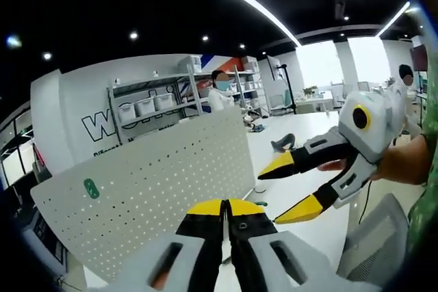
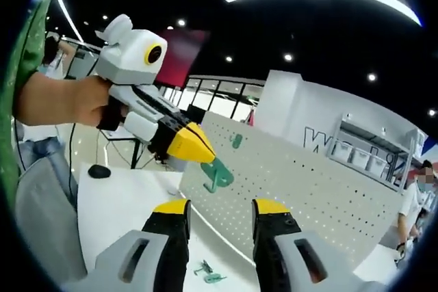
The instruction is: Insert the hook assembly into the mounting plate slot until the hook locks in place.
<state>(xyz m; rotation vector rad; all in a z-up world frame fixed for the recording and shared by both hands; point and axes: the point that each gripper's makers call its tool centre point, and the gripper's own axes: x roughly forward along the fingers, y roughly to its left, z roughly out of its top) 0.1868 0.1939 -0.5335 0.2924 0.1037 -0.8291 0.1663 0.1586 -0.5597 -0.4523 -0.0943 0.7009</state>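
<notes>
A white perforated mounting plate stands upright on the table. One green hook sits in it near an upper corner. My left gripper is shut on another green hook, which hangs from its yellow tips just in front of the plate. In the left gripper view its jaws hide that hook. My right gripper is open with nothing in it, a little off the plate's edge. Loose green hooks lie on the table below.
The white table carries a black mouse. A grey mesh chair stands at the table's side. Behind the plate are shelves with bins and a person.
</notes>
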